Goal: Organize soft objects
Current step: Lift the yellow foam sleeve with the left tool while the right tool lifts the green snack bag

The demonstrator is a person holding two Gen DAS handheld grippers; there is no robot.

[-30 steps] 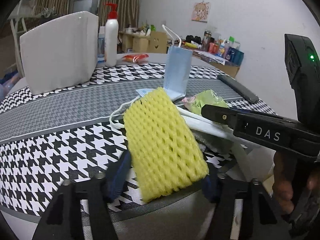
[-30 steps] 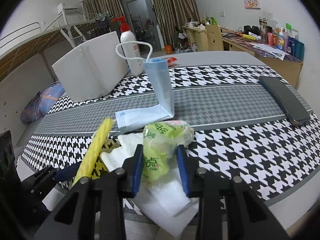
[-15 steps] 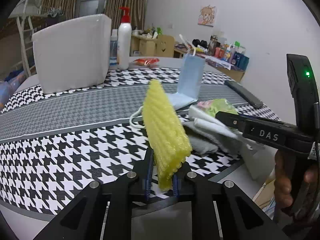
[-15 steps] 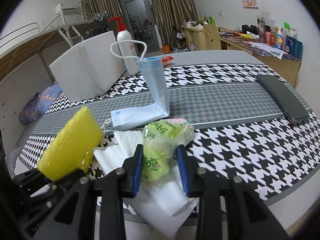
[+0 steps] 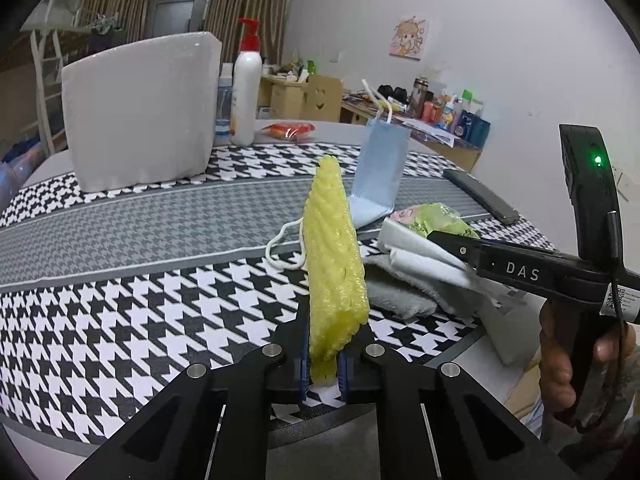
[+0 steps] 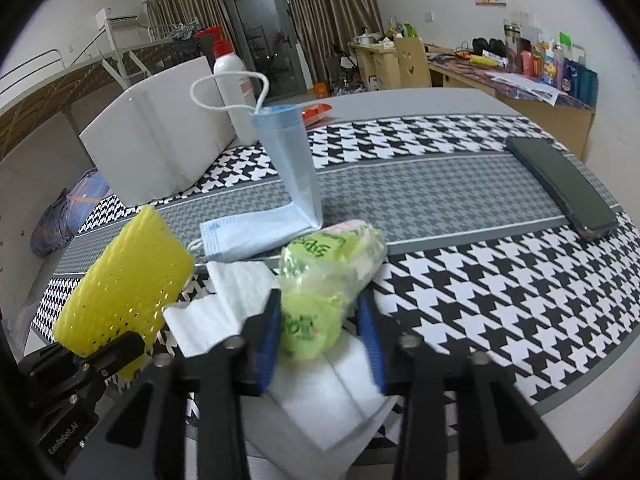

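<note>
My left gripper (image 5: 323, 372) is shut on a yellow foam net sleeve (image 5: 333, 268), held upright above the table's near edge; it also shows in the right wrist view (image 6: 120, 284). My right gripper (image 6: 322, 338) has its jaws around a green tissue pack (image 6: 320, 292) that lies on white tissues (image 6: 240, 300), with a small gap on the right side. A blue face mask (image 6: 280, 184) stands folded just behind. A grey cloth (image 5: 404, 292) lies under the tissues.
A white foam block (image 5: 140, 112) and a pump bottle (image 5: 246, 88) stand at the back left of the houndstooth tablecloth (image 5: 120, 320). A black flat case (image 6: 560, 184) lies at the right. A red packet (image 5: 288, 130) lies at the back.
My left gripper closed on the yellow foam sleeve and raised it upright. My right gripper's jaws have opened a little around the green pack.
</note>
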